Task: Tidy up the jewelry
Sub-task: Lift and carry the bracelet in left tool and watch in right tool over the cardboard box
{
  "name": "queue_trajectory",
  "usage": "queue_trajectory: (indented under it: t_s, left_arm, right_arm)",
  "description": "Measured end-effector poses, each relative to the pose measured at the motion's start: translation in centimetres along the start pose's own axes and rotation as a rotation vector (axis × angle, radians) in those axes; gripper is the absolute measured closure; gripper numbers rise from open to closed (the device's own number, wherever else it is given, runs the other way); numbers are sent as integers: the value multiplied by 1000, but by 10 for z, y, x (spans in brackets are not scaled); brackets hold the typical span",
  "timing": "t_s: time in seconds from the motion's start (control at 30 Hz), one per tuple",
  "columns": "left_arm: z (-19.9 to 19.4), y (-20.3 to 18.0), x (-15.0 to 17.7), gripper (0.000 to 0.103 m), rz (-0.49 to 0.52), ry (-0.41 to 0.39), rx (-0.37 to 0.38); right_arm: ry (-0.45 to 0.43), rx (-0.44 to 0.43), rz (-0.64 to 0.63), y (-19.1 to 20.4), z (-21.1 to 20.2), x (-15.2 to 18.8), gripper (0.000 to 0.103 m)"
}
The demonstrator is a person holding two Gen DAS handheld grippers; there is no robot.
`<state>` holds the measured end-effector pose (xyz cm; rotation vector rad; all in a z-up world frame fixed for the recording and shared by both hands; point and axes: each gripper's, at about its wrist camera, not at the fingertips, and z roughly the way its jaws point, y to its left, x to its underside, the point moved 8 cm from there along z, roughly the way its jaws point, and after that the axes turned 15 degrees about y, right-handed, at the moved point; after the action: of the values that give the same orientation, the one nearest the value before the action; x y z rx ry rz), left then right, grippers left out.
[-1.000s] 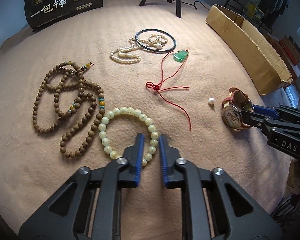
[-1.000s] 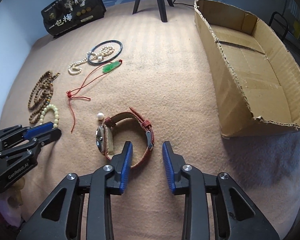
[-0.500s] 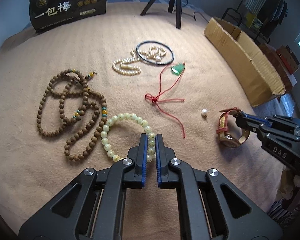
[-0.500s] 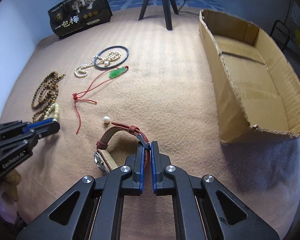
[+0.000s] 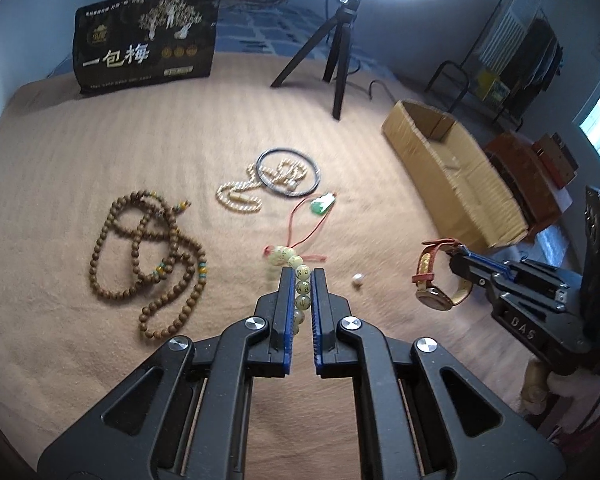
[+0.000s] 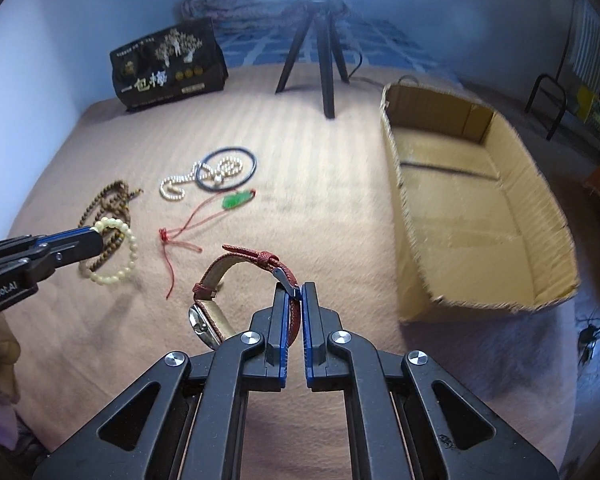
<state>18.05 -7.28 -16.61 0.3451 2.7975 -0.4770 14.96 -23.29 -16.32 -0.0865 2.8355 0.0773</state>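
My left gripper [image 5: 300, 280] clamps pale-green bead bracelet [image 5: 298, 276], right gripper [image 6: 294, 296] red-strap wristwatch [image 6: 236, 292], w/ cardboard box [image 6: 476, 216] empty, other pieces unsorted.

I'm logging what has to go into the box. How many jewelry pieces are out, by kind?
Bead strings: 3, namely brown wooden bead strand, cream pearl strand, pale green bead bracelet.
Black bangle: 1
Green pendant on red cord: 1
Red-strapped wristwatch: 1
Loose white bead: 1
Total: 7
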Motion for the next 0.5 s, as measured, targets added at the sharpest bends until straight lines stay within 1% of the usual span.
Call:
queue_trajectory:
  t_s: [0.07,0.2,0.5]
  left_arm:
    - [-5,-5,-4,98,9,-18,4]
    - [-17,-20,-13,98,20,-44,36]
    - [-34,-61,-35,98,69,-99,83]
  right_arm:
    - [-16,1,5,-4,-6,-3,99]
    - [-40,1,26,-14,-17,-8,98]
    - [-94,23,117,-62,-40,-22,98]
